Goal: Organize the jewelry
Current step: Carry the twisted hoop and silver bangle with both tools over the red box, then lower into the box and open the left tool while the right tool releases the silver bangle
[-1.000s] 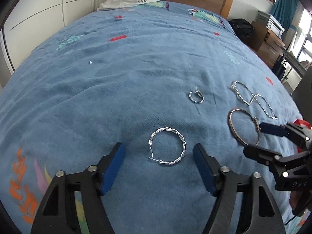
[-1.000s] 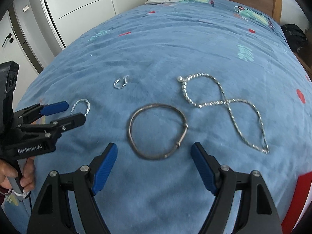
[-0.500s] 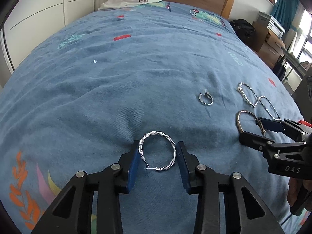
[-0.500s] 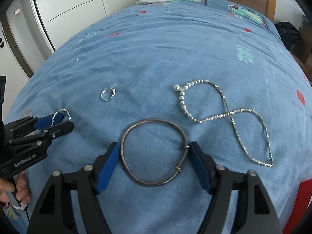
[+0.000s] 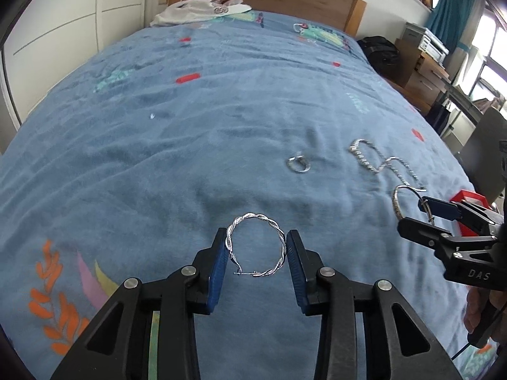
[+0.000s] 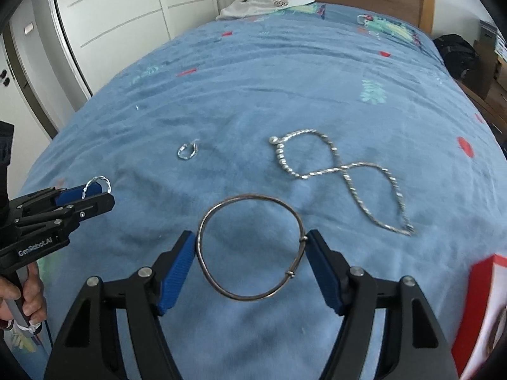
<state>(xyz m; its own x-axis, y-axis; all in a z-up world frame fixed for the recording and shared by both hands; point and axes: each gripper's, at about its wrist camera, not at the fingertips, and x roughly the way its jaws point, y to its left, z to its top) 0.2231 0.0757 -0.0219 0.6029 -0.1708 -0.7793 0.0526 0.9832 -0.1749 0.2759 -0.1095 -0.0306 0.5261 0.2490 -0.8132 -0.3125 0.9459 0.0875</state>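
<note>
My left gripper (image 5: 256, 233) is shut on a twisted silver hoop earring (image 5: 281, 243), which hangs between the blue pads just above the blue blanket (image 5: 177, 164). My right gripper (image 6: 251, 237) is shut on a thin dark bangle (image 6: 247, 197), gripped across its width and raised off the blanket. Each wrist view also shows the other gripper from the side: the right gripper (image 5: 419, 214) with the bangle (image 5: 396, 199), and the left gripper (image 6: 95, 197) with the hoop (image 6: 102, 178). A small silver ring (image 6: 187, 151) and a beaded silver chain (image 6: 336, 164) lie on the blanket beyond.
A red box (image 6: 481, 285) sits at the near right edge of the bed. White clothing (image 5: 196, 11) lies by the wooden headboard. White wardrobe doors (image 6: 120, 15) stand to the left, and a black bag (image 5: 380, 50) and furniture to the right. A hand (image 6: 30, 297) holds the left gripper's handle.
Both grippers went from standing open around their pieces to closing on them. The hoop and the bangle have since risen slightly off the blanket.
</note>
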